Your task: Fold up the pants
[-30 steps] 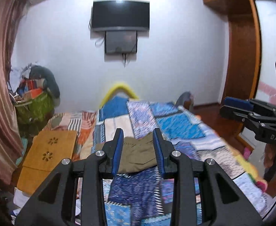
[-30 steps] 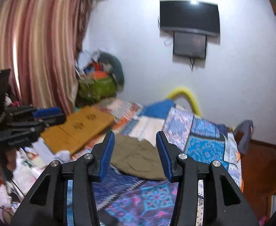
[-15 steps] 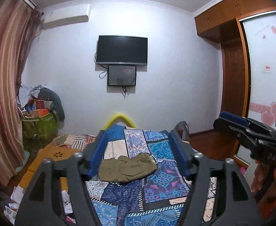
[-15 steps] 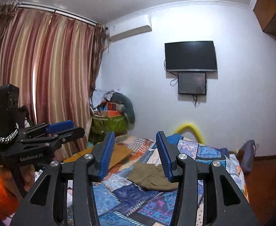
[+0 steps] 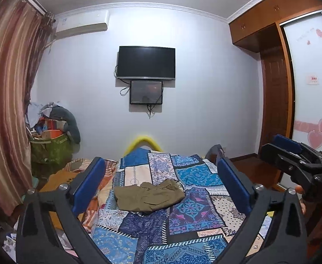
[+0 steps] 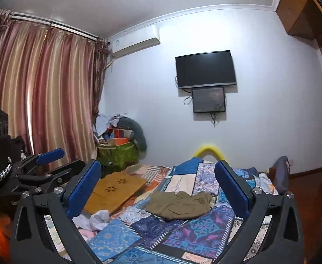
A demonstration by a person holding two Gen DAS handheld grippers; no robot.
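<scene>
Pants lie folded on patchwork bedspread (wooden board alongside).

Patchwork quilt, wall television, striped curtain

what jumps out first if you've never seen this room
The olive folded pants lie alone in the middle of the bright patchwork bedspread, framed by the left gripper, whose jaws are opening with nothing between them. Behind, a black TV hangs on the white wall, and striped pink curtains fill the left side.
</scene>
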